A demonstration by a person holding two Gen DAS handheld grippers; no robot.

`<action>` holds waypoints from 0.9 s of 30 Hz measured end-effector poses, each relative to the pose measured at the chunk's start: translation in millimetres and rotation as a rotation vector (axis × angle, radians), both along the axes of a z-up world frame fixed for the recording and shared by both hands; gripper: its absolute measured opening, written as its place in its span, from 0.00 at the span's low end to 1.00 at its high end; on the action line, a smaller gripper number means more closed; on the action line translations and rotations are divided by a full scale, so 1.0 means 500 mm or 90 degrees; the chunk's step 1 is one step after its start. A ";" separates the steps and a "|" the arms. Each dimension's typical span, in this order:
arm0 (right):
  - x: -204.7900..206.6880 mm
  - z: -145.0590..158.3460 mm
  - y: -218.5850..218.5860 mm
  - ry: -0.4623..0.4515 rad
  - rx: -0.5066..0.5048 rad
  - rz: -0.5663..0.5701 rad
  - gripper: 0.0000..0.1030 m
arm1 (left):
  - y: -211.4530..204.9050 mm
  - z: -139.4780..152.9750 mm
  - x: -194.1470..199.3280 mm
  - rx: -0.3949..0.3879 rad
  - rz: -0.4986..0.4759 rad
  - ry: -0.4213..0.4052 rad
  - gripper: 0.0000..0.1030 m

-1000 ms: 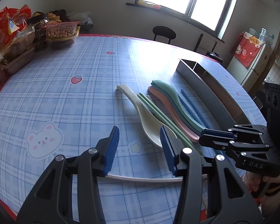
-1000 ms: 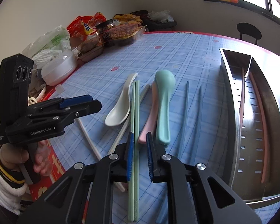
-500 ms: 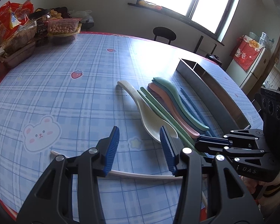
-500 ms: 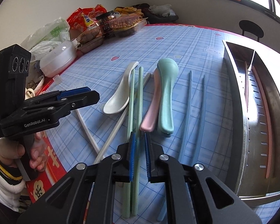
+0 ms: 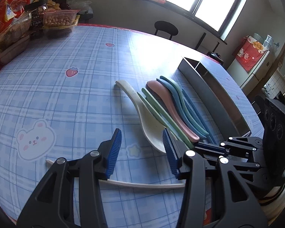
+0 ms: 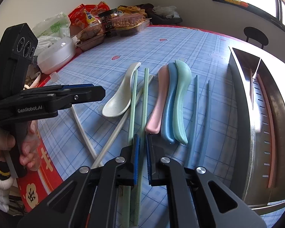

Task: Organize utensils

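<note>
The step in hand is the pick-up of the green chopsticks [image 6: 146,95], which lie side by side on the blue checked worktop [image 6: 180,43], running from the near edge toward the far side between the white spoon [image 6: 119,102] on the left and the pink spoon [image 6: 157,102] on the right. The right tool [image 6: 142,146] points down over their near ends with its blue pads drawn together on the right-hand stick of the pair; the other green stick lies just left of the pads and looks to be outside the grip, though the tool body hides the contact itself.

The left tool [image 5: 141,150] hangs above the worktop with its jaws apart and nothing between them. Below it lies a white chopstick [image 5: 142,185], crosswise near the worktop's near edge.

Right of the pink spoon are a blue spoon [image 6: 169,102] and a teal spoon [image 6: 182,95], touching one another, then two blue chopsticks [image 6: 195,102]. Further right stands the steel utensil tray [image 6: 241,102], with pink chopsticks [image 6: 266,102] already in its right-hand compartment.

Next, as I judge it, the clamped stick must be lifted clear without dragging its neighbour or nudging the pink spoon, carried right, and laid lengthwise in the tray. Its long free end may swing or sag, so a level carry would help.
</note>
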State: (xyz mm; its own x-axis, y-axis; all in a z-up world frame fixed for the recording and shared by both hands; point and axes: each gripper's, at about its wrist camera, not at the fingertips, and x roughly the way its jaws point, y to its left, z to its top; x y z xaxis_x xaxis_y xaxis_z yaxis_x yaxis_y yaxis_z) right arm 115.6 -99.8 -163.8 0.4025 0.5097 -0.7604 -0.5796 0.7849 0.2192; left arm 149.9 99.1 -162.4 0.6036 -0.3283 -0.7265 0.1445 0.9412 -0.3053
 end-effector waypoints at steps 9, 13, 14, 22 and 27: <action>0.010 -0.003 -0.016 0.022 0.031 -0.002 0.06 | -0.024 -0.024 0.075 0.013 0.003 0.052 0.34; 0.010 -0.003 -0.017 0.025 0.035 -0.002 0.06 | -0.026 -0.033 0.086 0.014 0.012 0.052 0.30; 0.010 -0.003 -0.016 0.025 0.036 -0.003 0.06 | -0.028 -0.033 0.088 0.017 0.013 0.052 0.29; 0.010 -0.003 -0.015 0.025 0.036 -0.003 0.06 | -0.058 -0.028 0.100 0.070 0.001 0.043 0.29; 0.008 -0.001 -0.014 0.023 0.034 -0.003 0.06 | -0.071 -0.029 0.109 0.089 -0.006 0.035 0.27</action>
State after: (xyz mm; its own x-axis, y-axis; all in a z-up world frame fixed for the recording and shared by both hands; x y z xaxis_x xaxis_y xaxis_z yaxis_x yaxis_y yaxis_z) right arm 119.8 -107.0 -164.3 0.3780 0.5478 -0.7463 -0.5669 0.7743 0.2812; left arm 204.3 63.7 -177.1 0.5590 -0.2273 -0.7974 0.1399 0.9738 -0.1795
